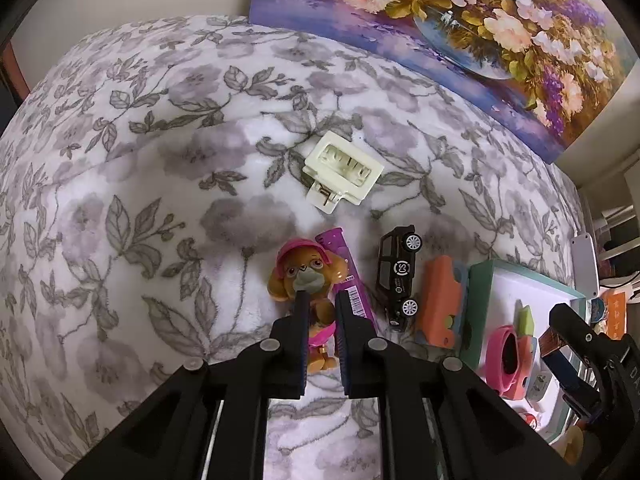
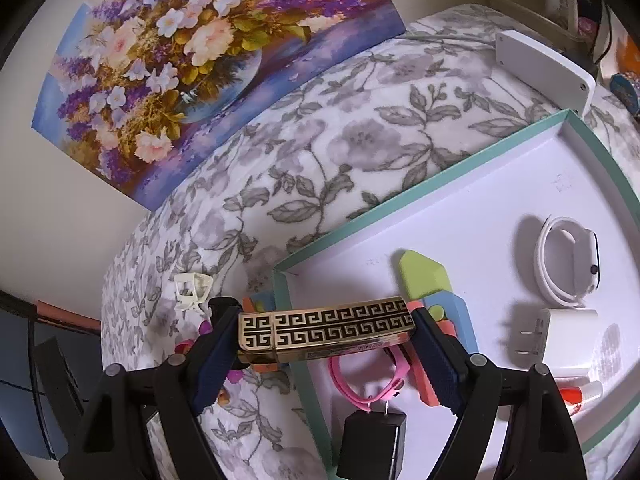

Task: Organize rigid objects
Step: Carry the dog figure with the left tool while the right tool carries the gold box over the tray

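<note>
A brown toy puppy [image 1: 306, 268] with a pink cap lies on the flowered blanket, and my left gripper [image 1: 322, 298] is shut on its body. Beside it lie a purple comb [image 1: 352, 280], a black toy car [image 1: 398, 276], an orange foam block [image 1: 440, 300] and, farther off, a cream hair clip [image 1: 342, 172]. My right gripper [image 2: 322, 320] is shut lengthwise on a gold bar with a black key pattern [image 2: 328, 328], held above the near left corner of the teal-rimmed white tray [image 2: 400, 204].
In the tray lie a white smartwatch [image 2: 568, 268], a white plug [image 2: 560, 338], a black plug [image 2: 372, 440], a pink strap [image 2: 360, 376] and coloured foam shapes [image 2: 420, 276]. A flower painting [image 2: 180, 60] leans on the wall behind. A white box [image 2: 544, 68] sits past the tray.
</note>
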### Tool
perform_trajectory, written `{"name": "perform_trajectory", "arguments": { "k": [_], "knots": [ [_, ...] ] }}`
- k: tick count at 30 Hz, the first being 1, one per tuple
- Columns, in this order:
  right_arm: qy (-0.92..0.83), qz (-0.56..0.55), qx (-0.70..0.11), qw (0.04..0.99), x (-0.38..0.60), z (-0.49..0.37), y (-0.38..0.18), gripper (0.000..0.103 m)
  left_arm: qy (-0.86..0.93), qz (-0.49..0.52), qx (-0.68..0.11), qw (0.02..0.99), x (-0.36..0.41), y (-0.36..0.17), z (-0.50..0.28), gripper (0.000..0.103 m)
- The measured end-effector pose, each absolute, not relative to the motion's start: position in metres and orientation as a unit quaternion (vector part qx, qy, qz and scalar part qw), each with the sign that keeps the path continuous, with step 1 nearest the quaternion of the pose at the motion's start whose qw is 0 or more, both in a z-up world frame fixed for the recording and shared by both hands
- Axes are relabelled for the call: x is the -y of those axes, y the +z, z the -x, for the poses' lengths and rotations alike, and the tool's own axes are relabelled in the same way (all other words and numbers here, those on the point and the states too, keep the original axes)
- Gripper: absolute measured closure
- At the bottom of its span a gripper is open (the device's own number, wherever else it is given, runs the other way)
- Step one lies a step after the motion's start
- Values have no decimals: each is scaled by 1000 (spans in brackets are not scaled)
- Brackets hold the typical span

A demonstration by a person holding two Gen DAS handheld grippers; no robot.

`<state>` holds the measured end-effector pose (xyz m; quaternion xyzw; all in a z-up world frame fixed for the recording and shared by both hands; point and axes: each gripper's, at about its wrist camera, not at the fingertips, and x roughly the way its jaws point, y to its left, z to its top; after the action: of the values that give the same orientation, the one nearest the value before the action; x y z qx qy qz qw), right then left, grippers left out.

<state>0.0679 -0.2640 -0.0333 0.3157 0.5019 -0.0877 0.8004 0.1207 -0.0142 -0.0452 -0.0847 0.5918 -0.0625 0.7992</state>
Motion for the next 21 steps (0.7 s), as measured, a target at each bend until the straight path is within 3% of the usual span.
{"name": "perform_trajectory", "arguments": {
  "k": [21],
  "knots": [
    [-113,-304,-494,807,276,-63,-27,18,-106,136,-543,822,12,11,-120,92]
  ]
}}
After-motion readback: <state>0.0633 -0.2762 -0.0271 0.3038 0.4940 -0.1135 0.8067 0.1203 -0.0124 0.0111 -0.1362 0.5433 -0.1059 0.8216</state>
